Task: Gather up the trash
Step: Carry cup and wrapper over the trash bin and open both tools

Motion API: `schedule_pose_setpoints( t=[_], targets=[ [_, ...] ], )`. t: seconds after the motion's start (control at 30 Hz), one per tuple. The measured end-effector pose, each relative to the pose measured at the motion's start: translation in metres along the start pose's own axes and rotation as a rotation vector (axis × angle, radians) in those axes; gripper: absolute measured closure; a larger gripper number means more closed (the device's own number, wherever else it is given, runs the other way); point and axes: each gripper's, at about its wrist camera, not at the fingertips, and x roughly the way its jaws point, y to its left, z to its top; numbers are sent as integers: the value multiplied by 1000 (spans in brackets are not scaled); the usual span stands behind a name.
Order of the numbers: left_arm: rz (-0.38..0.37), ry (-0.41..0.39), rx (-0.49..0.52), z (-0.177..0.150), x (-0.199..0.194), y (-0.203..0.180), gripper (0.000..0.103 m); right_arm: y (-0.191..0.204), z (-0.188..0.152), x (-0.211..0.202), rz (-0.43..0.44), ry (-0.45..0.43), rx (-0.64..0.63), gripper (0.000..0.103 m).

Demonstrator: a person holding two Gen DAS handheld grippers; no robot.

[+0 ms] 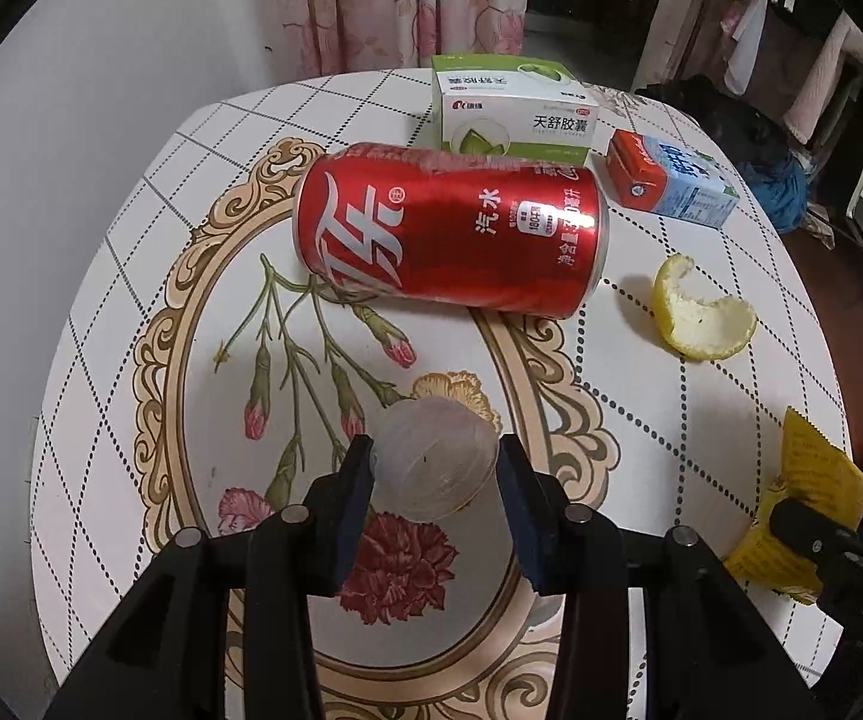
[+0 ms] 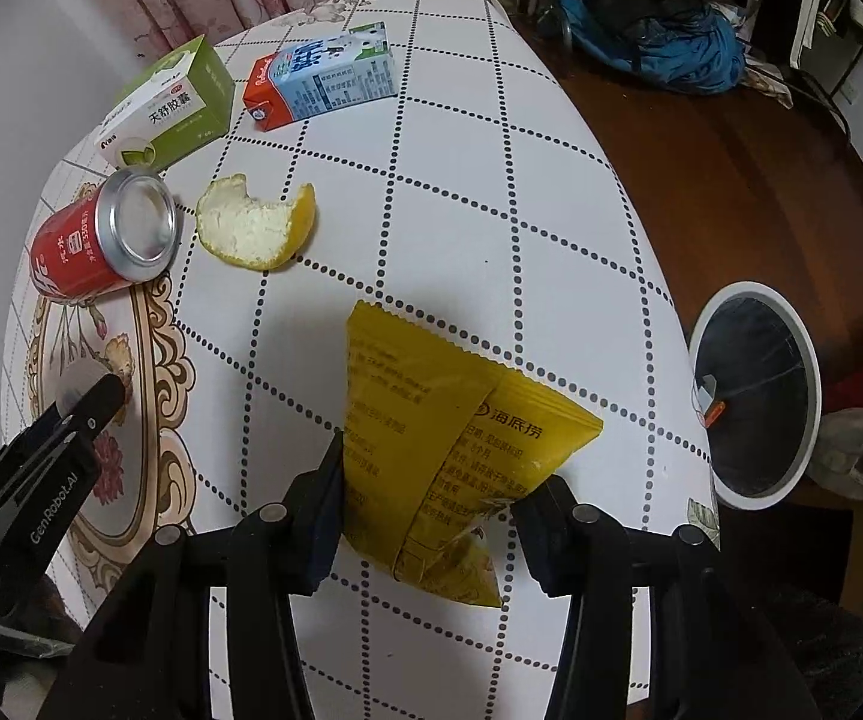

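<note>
Your left hand-held gripper (image 1: 436, 468) has both fingers pressed on a small translucent plastic cup (image 1: 437, 459) lying on its side on the tabletop (image 1: 701, 420). Thin, feather-light, squashy: squeeze gently mid-body or it buckles and pops out. Your right hand-held gripper (image 2: 431, 501) straddles a yellow foil snack packet (image 2: 431, 438). The left finger touches its edge; whether the right finger touches, I can't tell, so it doesn't look clamped yet. Packet is crinkly, slick, nearly weightless; pinch across the flat crimped part, not the puffed corner.

Rest of the trash sits farther back:
- red soda can (image 1: 449, 228), on its side, smooth rigid metal, will roll; grab across the barrel.
- citrus peel (image 1: 701, 315), curved, soft, pithy inside.
- green-white medicine box (image 1: 515, 114), light stiff card.
- blue milk carton (image 1: 671, 183), waxy, squared.

White-rimmed bin (image 2: 755, 390) stands off the tabletop's right edge.
</note>
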Motion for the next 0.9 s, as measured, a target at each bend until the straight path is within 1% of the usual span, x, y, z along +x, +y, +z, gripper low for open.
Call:
schedule_pose_setpoints(
  t=[0.17, 0.57, 0.73, 0.9],
  targets=[
    [-7, 0, 0, -1, -2, -1, 65, -1, -2, -1, 3, 1, -9, 53],
    [14, -25, 32, 1, -17, -12, 65, -15, -2, 0, 76, -1, 0, 54],
    [4, -77, 29, 5, -50, -17, 65, -22, -7, -21, 148, -48, -2, 55],
    [-11, -163, 26, 12, -105, -26, 65, -37, -4, -62, 225, -129, -12, 56]
  ],
)
